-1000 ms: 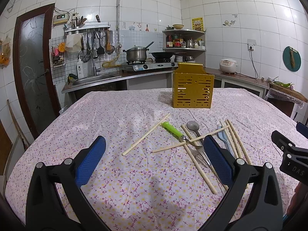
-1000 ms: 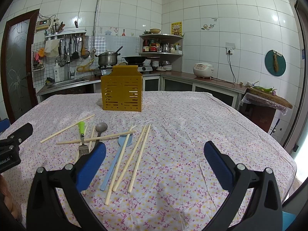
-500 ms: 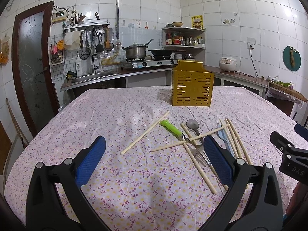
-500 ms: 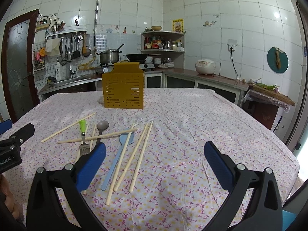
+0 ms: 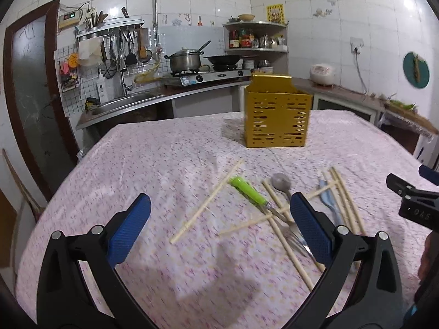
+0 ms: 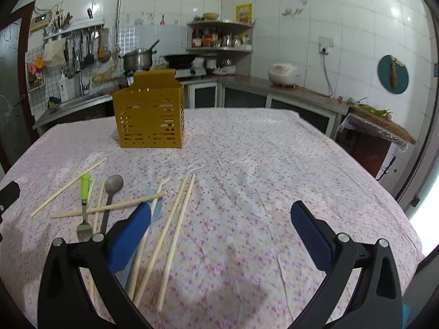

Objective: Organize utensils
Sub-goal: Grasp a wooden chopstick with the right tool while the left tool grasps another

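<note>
Yellow caddy [image 5: 277, 115] near the table's far edge; chopsticks [image 6: 175, 222], fork [image 5: 248, 192], spoons all loose. Both claws [image 5: 219, 224] [image 6: 219, 230] wide open, empty.

- Worktop [image 6: 274, 164], right half: bare cloth, open passage from the near edge to the far edge.
- Worktop, left near quarter: bare cloth, open.
- Yellow caddy [image 6: 149, 118]: stands upright at the far centre; room on both sides.
- Chopsticks [image 6: 175, 224], fork [image 5: 255, 196], spoon [image 6: 111, 192], blue utensil [image 5: 329, 200]: lie crossed and overlapping in the middle, little clearance between them.
- Single chopstick [image 5: 205, 203]: lies apart to the left, clear all round.
</note>
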A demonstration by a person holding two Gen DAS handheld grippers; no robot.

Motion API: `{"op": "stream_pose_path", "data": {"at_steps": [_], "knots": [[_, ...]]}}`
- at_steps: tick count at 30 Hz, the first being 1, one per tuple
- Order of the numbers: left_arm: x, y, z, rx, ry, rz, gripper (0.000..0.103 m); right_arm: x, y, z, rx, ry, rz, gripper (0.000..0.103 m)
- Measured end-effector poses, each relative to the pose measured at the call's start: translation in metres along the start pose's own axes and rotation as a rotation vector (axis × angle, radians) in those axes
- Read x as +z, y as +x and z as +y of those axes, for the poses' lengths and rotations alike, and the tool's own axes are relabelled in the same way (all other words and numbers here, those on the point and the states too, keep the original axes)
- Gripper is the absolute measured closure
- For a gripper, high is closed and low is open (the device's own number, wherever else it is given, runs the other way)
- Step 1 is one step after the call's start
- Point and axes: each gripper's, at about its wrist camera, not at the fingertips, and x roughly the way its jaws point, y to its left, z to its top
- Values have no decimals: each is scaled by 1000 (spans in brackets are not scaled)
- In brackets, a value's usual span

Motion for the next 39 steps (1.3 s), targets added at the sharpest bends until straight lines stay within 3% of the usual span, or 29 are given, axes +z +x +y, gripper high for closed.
{"op": "stream_pose_path", "data": {"at_steps": [10, 14, 19, 20, 22, 24, 29, 32, 35, 39], "knots": [[25, 77, 13, -48, 49, 160, 5, 23, 76, 18, -62, -97, 178, 4], [28, 105, 19, -35, 79, 196, 5, 26, 93, 19, -27, -83, 226, 4], [27, 135, 33, -77, 27, 267, 5, 26, 113, 15, -7, -36, 279, 6], [26, 137, 34, -87, 21, 270, 6, 27, 115, 15, -6, -37, 286, 8], [25, 141, 33, -103, 24, 279, 9, 27, 123, 17, 9, -43, 316, 23], [25, 146, 35, -121, 13, 293, 10, 27, 128, 16, 35, -23, 347, 24], [24, 160, 34, -158, 18, 343, 29, 23, 136, 18, 77, 4, 371, 37], [20, 165, 29, -187, 36, 372, 30, 26, 137, 16, 98, 18, 385, 52], [19, 165, 29, -229, 17, 386, 36, 29, 133, 11, 103, 27, 387, 54], [21, 168, 28, -216, 30, 392, 42, 30, 138, 16, 105, 2, 407, 54]]}}
